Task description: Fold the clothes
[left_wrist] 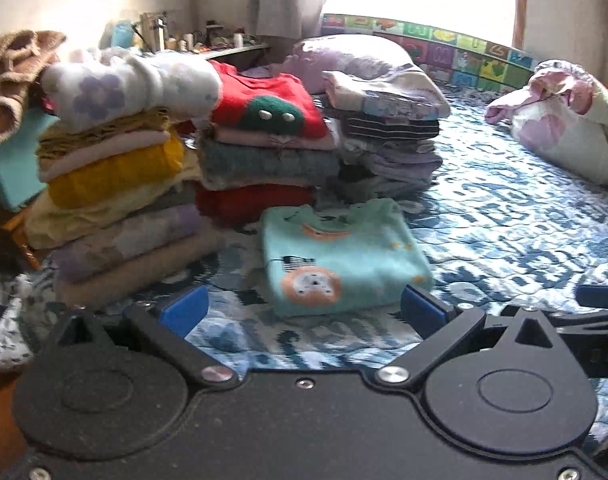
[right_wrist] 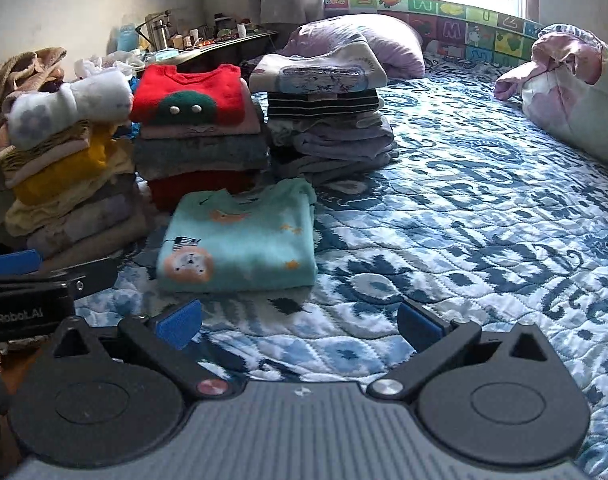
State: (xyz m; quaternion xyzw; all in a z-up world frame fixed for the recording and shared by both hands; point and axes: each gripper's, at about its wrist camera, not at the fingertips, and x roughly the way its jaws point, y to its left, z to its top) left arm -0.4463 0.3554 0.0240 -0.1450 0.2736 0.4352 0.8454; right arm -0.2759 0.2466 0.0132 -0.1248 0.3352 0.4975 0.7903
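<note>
Your left gripper (left_wrist: pixel 304 308) and right gripper (right_wrist: pixel 299 322) both hang released above the bed (right_wrist: pixel 444 240); the folded top (right_wrist: pixel 239 240) lies free.

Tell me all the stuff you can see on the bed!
folded top: one, mint green with cartoon animals, alone on the quilt in front of the stacks
stacks of folded clothes: three, mixed colours, side by side behind the mint top
red sweater: one, red with a green patch, on top of the middle stack
quilt: one, blue and white, covering the bed
pillows: two, lilac at the back, pink and cream on the right
left gripper: one, black with blue pads, open, holding nothing
right gripper: one, black with blue pads, open, holding nothing
</note>
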